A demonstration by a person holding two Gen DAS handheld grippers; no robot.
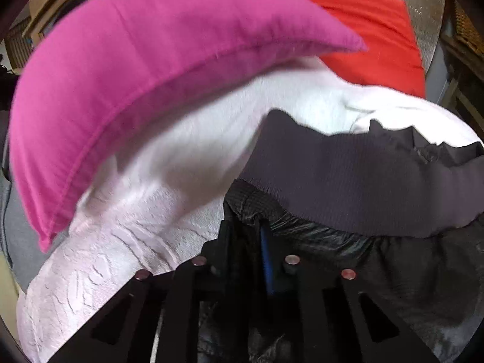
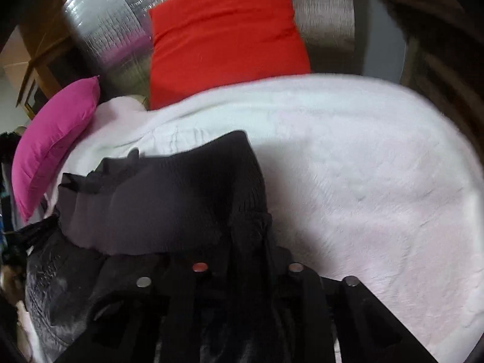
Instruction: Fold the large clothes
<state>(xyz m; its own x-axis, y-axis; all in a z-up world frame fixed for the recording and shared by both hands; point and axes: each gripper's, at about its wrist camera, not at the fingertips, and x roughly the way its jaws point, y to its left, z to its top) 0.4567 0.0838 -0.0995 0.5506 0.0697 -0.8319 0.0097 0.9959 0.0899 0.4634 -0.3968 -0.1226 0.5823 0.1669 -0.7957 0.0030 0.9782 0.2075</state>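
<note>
- Here, the left gripper [image 1: 260, 236] is pinching the black jacket [image 1: 348, 181]; shiny cloth is bunched between its fingers, just below the ribbed hem.
- The right gripper [image 2: 248, 242] also has its fingers pressed together on the same jacket [image 2: 169, 199], at the other end of the hem.
- The jacket hangs in front of both tools, over the white blanket [image 2: 363, 166].
- Beyond the left tool the pink pillow [image 1: 121, 75] is very near; the red pillow [image 2: 224, 36] stands further ahead.
- I think the slippery cloth could slide out of a thin grip if the hands pull apart too strongly.
- The hem could also catch the pink pillow and spoil the fold.
</note>
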